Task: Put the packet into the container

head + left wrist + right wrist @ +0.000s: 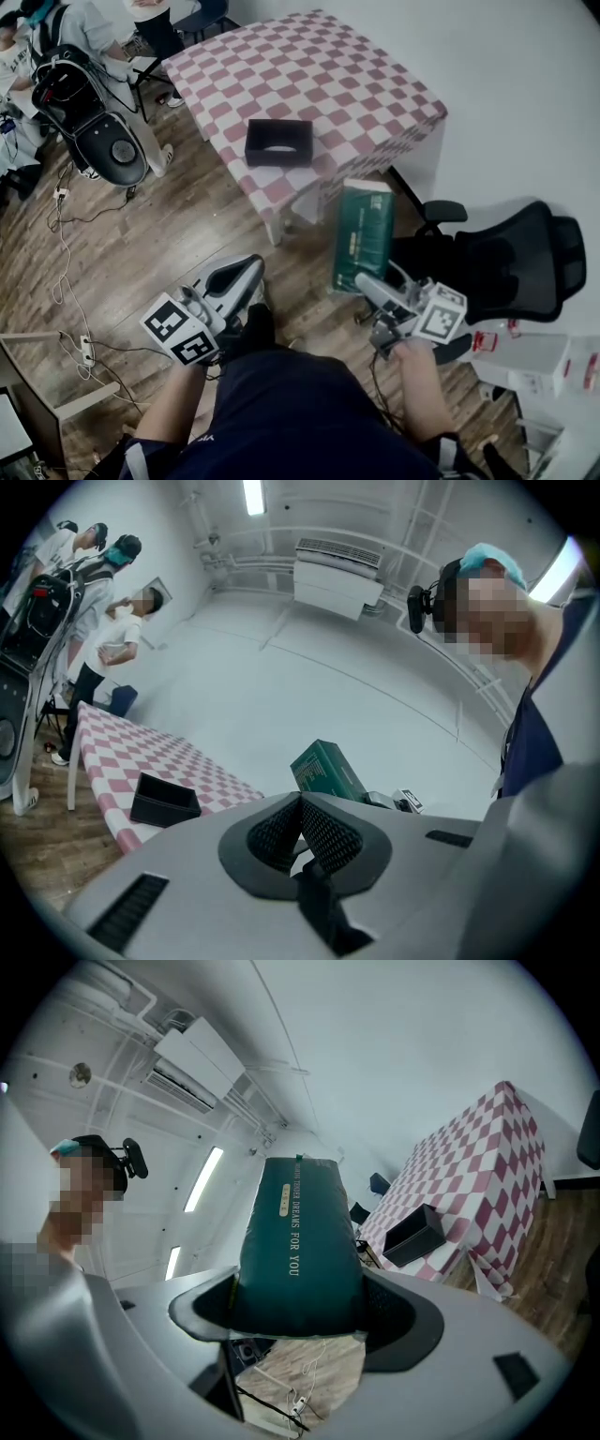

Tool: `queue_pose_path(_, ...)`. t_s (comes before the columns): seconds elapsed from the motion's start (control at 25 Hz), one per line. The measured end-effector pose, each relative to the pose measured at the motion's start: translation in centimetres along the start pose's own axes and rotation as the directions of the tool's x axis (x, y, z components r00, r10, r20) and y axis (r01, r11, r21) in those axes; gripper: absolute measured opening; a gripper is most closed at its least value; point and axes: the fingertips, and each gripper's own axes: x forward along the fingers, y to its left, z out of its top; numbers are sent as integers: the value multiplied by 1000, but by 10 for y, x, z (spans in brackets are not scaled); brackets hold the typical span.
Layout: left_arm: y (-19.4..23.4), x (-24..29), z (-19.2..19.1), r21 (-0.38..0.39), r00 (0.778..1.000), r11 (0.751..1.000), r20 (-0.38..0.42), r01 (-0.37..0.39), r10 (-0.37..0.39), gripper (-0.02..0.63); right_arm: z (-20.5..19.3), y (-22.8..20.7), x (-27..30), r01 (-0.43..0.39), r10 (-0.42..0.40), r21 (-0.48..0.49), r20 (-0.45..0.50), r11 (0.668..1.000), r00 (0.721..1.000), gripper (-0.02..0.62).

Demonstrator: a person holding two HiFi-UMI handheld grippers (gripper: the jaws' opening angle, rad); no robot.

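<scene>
A dark green packet (364, 234) stands upright in the air, my right gripper (373, 284) shut on its lower end. It fills the right gripper view as the packet (300, 1241) between the jaws. The black open container (277, 142) sits near the front edge of the pink checkered table (356, 94), well ahead of the packet. From the right gripper (295, 1314) the container (414, 1234) lies off to the right. My left gripper (234, 278) hangs low over the floor, shut and holding nothing; its pads (319, 836) meet, with the container (164, 799) and packet (326, 772) beyond.
A black office chair (511, 258) stands right of the table. Another black chair (94, 122) and people (56, 37) are at the far left. Cables (70, 281) trail over the wooden floor. White boxes (534, 366) sit at the lower right.
</scene>
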Motion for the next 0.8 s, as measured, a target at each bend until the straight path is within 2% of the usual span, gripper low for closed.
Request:
queue_pose_path(0.32, 108, 39, 42, -52, 999, 998, -38, 23, -25, 25, 55, -53, 95, 61, -61, 13, 8, 998, 998, 394)
queue_pose_path(0.6, 193, 59, 73, -92, 996, 994, -73, 52, -59, 25, 89, -96, 168, 159, -161, -63, -22, 985, 987, 394)
queue_pose_path(0.8, 230, 69, 87, -102, 993, 992, -84, 71, -79, 25, 99, -118, 205, 199, -207, -127, -60, 972, 976, 394)
